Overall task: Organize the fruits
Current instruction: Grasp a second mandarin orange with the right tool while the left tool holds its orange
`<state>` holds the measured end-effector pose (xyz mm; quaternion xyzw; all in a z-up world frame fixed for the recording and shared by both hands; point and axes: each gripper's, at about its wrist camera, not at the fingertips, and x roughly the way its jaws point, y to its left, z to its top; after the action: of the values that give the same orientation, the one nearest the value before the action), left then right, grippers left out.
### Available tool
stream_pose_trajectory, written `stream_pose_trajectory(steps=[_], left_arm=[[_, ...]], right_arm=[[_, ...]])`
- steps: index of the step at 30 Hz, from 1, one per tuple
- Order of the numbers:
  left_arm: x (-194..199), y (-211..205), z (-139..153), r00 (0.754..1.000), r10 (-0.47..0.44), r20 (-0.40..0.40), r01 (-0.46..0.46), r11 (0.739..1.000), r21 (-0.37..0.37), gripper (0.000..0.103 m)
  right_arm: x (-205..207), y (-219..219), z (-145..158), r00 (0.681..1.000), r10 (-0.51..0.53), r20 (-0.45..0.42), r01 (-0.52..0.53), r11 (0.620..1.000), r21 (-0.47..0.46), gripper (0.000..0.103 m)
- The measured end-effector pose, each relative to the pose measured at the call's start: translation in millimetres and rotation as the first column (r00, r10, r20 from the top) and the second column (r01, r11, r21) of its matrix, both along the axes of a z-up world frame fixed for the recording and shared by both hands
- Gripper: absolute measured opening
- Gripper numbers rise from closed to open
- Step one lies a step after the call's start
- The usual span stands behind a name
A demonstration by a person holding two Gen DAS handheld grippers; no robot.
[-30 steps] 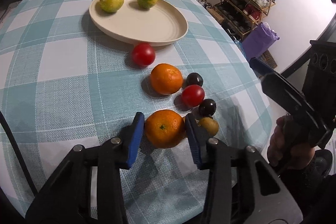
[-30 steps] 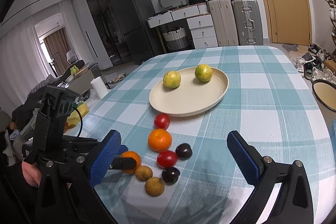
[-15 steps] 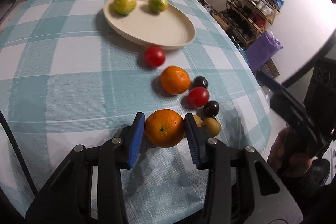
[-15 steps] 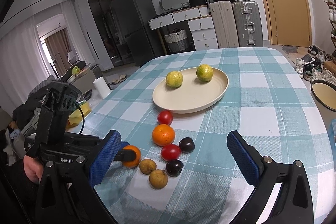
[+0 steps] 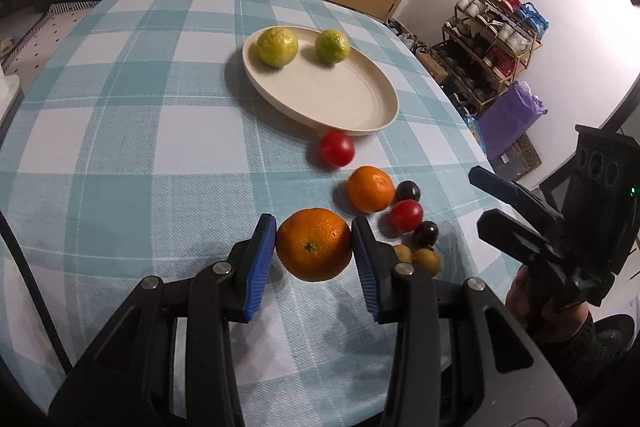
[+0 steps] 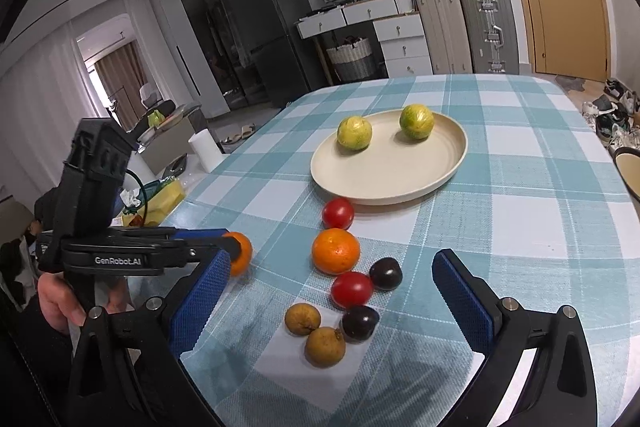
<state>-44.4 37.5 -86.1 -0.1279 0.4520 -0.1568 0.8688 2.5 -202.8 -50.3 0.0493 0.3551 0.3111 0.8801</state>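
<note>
My left gripper (image 5: 314, 251) is shut on an orange (image 5: 314, 245) and holds it just above the checked tablecloth; it also shows in the right wrist view (image 6: 240, 253). A cream plate (image 5: 340, 99) holds two yellow-green citrus fruits (image 5: 277, 47) (image 5: 332, 46). On the cloth lie a red tomato (image 5: 336, 148), a second orange (image 5: 370, 188), another tomato (image 5: 406, 215), two dark plums (image 5: 408, 191) (image 5: 425, 233) and two brown fruits (image 6: 325, 346) (image 6: 302, 319). My right gripper (image 6: 332, 303) is open and empty above the loose fruit.
The table's right edge (image 5: 460, 115) drops off to a shoe rack (image 5: 492, 39) and a purple bag (image 5: 510, 117). A white paper roll (image 6: 205, 151) and clutter stand beyond the left edge. Suitcases (image 6: 460, 27) and drawers line the far wall.
My left gripper has lifted the orange off the cloth and carried it away from the brown fruits, toward the plate. The right gripper has stayed open and nearly still.
</note>
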Motion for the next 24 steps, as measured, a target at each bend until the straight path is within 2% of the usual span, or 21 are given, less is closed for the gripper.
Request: stream_pose_trajectory(steps=[13,16,18,21,24], left_arm=[[15,24,-11,0.999,0.046,-0.025,-0.046,0.998,-0.030,0.036],[19,28,-14,0.998,0.049,-0.033,-0.050,0.998,-0.037,0.036],[21,31,-15,0.998,0.052,-0.036,-0.053,0.998,-0.043,0.036],[24,34,-17,0.998,0.057,-0.042,-0.059,0.997,-0.049,0.036],[27,37,-18,0.997,0.060,-0.046,-0.062,0.997,-0.054,0.036]], right_arm=[[24,31,-14,0.998,0.049,-0.043,-0.052,0.997,-0.065,0.102],[30,41,-17,0.996,0.069,-0.051,-0.073,0.993,-0.094,0.096],[34,46,-20,0.995,0.078,-0.063,-0.085,0.990,-0.108,0.084],[39,51,-25,0.994,0.078,-0.079,-0.088,0.987,-0.132,0.082],[43,55,-28,0.992,0.087,-0.092,-0.099,0.985,-0.144,0.073]])
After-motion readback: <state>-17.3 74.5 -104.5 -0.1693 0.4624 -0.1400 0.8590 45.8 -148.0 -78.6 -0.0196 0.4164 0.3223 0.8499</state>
